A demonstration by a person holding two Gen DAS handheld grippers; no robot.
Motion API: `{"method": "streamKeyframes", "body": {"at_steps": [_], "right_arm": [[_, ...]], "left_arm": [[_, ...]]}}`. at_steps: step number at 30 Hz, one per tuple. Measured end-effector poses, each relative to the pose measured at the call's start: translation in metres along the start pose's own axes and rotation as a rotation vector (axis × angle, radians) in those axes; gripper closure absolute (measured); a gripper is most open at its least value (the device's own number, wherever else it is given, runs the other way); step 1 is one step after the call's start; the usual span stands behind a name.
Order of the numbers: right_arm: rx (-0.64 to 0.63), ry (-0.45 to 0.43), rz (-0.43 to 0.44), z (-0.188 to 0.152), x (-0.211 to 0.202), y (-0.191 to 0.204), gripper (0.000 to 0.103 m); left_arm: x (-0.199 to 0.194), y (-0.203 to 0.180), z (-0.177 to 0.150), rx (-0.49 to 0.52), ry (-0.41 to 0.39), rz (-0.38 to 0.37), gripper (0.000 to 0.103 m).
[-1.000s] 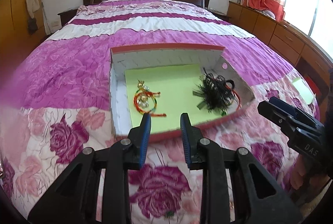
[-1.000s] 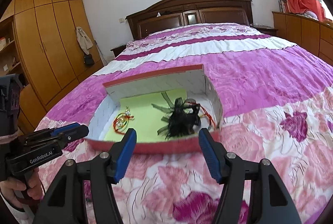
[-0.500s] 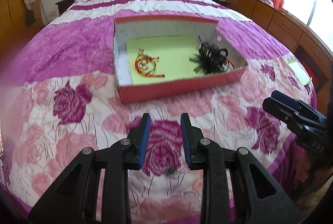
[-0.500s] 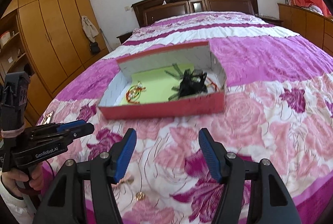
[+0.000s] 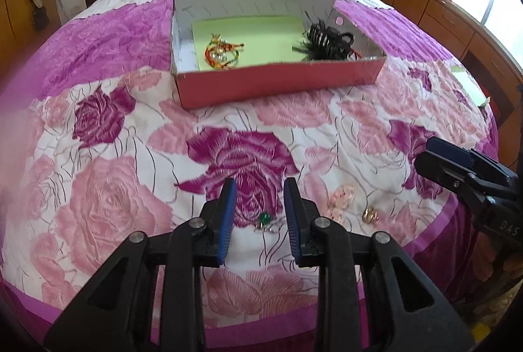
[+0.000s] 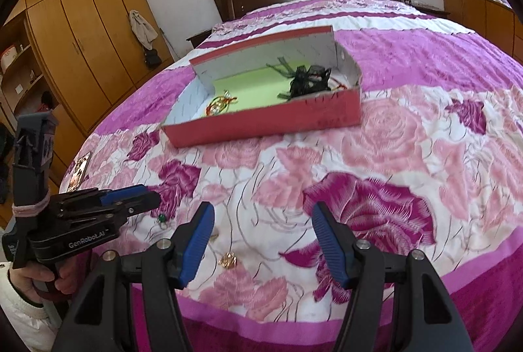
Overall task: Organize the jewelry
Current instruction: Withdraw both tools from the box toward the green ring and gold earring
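left gripper: jaws a narrow gap apart, nothing held; pulled back from box, now down over green ring
right gripper: jaws wide, nothing held; also back from box, gold piece just beside its left finger
meaning: next pickup likely starting
box: red cardboard, green liner; red-gold bracelets left, black feathery clip right
bedspread: quilted, rose print, soft

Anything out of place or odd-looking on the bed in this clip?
Yes. A green-stone ring, a small gold piece and a pale pink floral ornament lie loose on the floral bedspread near its front edge, outside the red cardboard box where the other jewelry sits.
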State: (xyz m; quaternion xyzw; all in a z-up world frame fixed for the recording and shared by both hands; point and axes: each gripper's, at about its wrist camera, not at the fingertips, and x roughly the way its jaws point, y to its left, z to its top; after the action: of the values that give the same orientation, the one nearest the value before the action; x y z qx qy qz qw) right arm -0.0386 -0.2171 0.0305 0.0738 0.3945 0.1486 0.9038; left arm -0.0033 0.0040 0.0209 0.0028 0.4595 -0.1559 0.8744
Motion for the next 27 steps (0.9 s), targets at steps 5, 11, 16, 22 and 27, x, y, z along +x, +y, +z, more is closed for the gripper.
{"method": "streamKeyframes", "body": {"at_steps": [5,11,16,22,27], "right_arm": [[-0.008,0.035,0.021,-0.011,0.005,0.005,0.038],[-0.025,0.066,0.038,-0.021,0.011,0.013,0.038],[-0.036,0.093,0.044,-0.027,0.015,0.016,0.041],[-0.037,0.126,0.041,-0.033,0.023,0.018,0.048],[-0.032,0.151,0.027,-0.035,0.031,0.019,0.056]], "left_arm": [[0.005,0.000,-0.009,-0.006,0.025,0.001,0.082],[0.008,-0.001,-0.014,-0.001,0.029,-0.002,0.083],[0.012,-0.002,-0.018,0.001,0.040,-0.004,0.083],[0.018,-0.002,-0.021,0.005,0.048,-0.007,0.086],[0.020,-0.003,-0.022,0.012,0.047,-0.014,0.093]]}}
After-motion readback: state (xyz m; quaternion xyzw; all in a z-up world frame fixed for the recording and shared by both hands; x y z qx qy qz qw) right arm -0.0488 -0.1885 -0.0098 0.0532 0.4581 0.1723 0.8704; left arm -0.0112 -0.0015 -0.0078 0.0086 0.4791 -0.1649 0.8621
